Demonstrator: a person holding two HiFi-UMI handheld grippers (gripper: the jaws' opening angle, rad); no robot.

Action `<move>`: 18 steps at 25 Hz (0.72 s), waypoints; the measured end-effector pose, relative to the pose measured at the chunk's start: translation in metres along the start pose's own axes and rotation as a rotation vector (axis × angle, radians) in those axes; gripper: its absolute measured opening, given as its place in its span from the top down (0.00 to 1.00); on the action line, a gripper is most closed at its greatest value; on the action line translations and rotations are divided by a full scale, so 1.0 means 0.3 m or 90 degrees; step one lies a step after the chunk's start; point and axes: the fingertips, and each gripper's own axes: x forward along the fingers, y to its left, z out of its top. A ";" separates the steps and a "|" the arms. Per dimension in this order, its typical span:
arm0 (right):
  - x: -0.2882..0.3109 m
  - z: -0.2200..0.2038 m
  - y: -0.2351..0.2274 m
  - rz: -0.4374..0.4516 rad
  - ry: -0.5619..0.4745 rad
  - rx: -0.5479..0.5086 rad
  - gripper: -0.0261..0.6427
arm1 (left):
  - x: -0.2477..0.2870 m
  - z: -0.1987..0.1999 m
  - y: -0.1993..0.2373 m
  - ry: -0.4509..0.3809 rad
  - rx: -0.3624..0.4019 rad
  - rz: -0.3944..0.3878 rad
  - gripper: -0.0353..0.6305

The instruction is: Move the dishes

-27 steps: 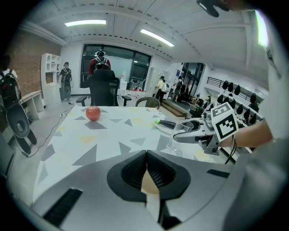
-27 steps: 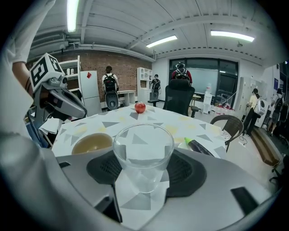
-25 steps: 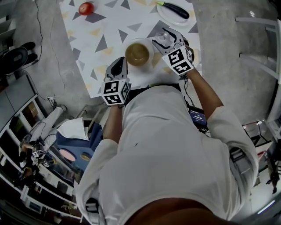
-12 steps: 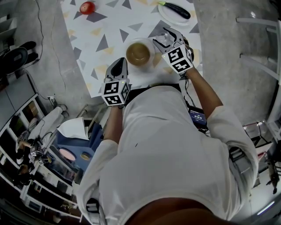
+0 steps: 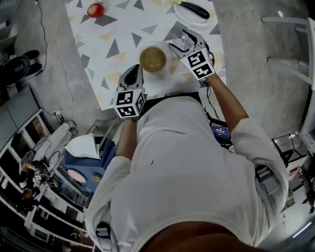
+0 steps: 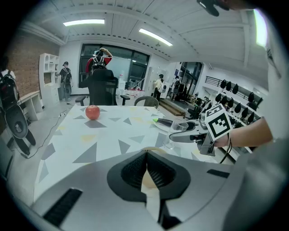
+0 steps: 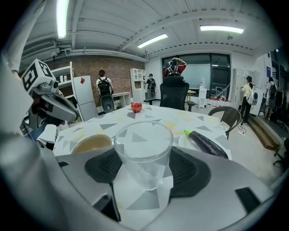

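Observation:
A clear glass (image 7: pixel 143 153) stands upright on the patterned table (image 5: pixel 123 29), between the pads of my right gripper (image 7: pixel 144 168). Those jaws have just been opening, and the pads no longer press on the glass. Seen from the head view, the right gripper (image 5: pixel 183 40) sits just right of a bowl (image 5: pixel 153 58) with a tan inside. My left gripper (image 5: pixel 134 74) rests at the table's near edge, below and left of the bowl, shut with nothing in it. Over its closed jaws (image 6: pixel 146 158) in the left gripper view, only the bowl's rim (image 6: pixel 156 150) shows.
A white plate (image 5: pixel 186 18) carrying an eggplant (image 5: pixel 193 10) lies at the far right of the table. A red apple (image 5: pixel 95 9) sits at the far left. People and office chairs stand beyond the table, and shelves and clutter line the floor to my left.
The right gripper's jaws stand a little wider around the glass, and that gripper has rolled slightly. The left gripper and the bowl have not moved.

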 end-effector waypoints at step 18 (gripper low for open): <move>-0.122 -0.112 0.028 -0.077 0.009 0.103 0.50 | -0.039 -0.036 0.002 0.010 0.044 -0.055 0.92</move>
